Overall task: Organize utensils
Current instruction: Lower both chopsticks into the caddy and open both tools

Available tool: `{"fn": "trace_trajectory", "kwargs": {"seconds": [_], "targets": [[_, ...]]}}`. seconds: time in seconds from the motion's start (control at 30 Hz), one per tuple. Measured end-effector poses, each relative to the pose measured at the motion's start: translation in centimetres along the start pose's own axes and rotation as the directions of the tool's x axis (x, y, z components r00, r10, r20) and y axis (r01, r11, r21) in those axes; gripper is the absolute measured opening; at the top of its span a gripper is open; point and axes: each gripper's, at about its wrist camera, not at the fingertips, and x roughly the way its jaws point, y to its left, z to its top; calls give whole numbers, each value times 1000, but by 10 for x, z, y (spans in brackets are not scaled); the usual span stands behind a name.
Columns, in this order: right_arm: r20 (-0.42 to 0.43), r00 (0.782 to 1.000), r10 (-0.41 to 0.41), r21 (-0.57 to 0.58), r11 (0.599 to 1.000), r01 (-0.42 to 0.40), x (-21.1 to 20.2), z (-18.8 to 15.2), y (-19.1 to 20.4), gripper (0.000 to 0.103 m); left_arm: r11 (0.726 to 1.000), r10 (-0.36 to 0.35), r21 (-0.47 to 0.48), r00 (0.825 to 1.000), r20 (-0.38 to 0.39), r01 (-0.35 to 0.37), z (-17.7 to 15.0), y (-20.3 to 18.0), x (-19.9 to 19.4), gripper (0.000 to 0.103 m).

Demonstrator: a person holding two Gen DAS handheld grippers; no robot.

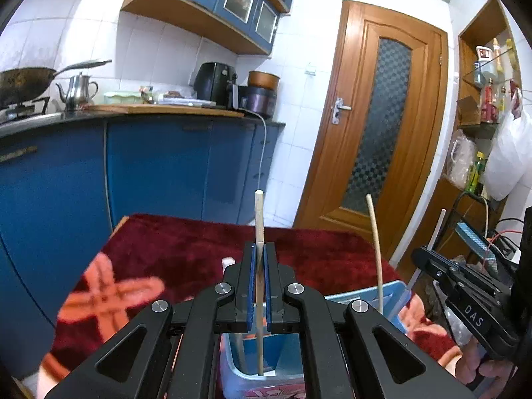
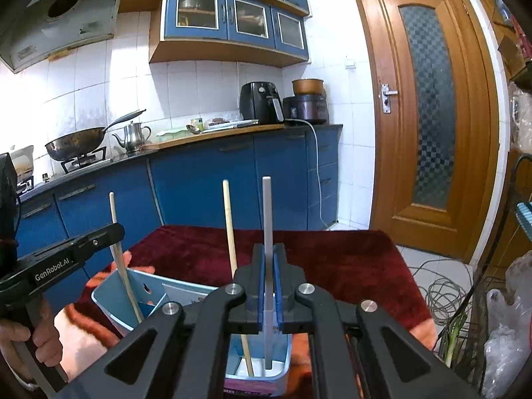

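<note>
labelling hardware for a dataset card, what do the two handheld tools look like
Both are matte black plastic frames with triangular cut-outs, round silver pivot bolts and blue pads lining the fingers. The left tool carries white "GenRobot.AI" lettering on its side, seen from the right wrist view. The right tool shows white "DAS" lettering on its body. Red and black wires trail behind it. No sleeves are visible.

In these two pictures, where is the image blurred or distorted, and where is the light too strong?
Left wrist view: the red cloth is smeared by motion blur at its pale pattern; the door bows from fisheye distortion; the left hand-held gripper is sharp. Right wrist view: the tiled wall is overexposed at the left; the door curves strongly; the grey stick is sharp.
</note>
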Motion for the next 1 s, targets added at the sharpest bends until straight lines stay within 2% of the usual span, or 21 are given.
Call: {"fn": "trace_trajectory", "kwargs": {"seconds": [0.13,0.2,0.27,0.37,0.7,1.0], "targets": [[-10,1000,29,19,999,-29,3,-3,-4,8,1000,6,-7,999,-37,-6,-2,2,4,7],[-13,999,45,33,998,-45,3,-4,-6,20,1000,-8,-19,999,-50,7,-2,2,4,14],[-7,998,55,42,998,-55,0,-4,-7,27,1000,-18,-25,998,-60,16,-3,2,2,25],[7,998,57,49,997,-57,-8,-3,-7,28,1000,-3,-5,998,-64,3,-5,-1,-2,32],[26,996,80,59,995,-81,-52,-1,-2,31,999,-35,7,993,-108,36,-5,-14,-27,34],[-42,996,77,123,990,-72,-86,-15,-8,32,999,-28,25,990,-137,32,-7,-24,-59,34]]}}
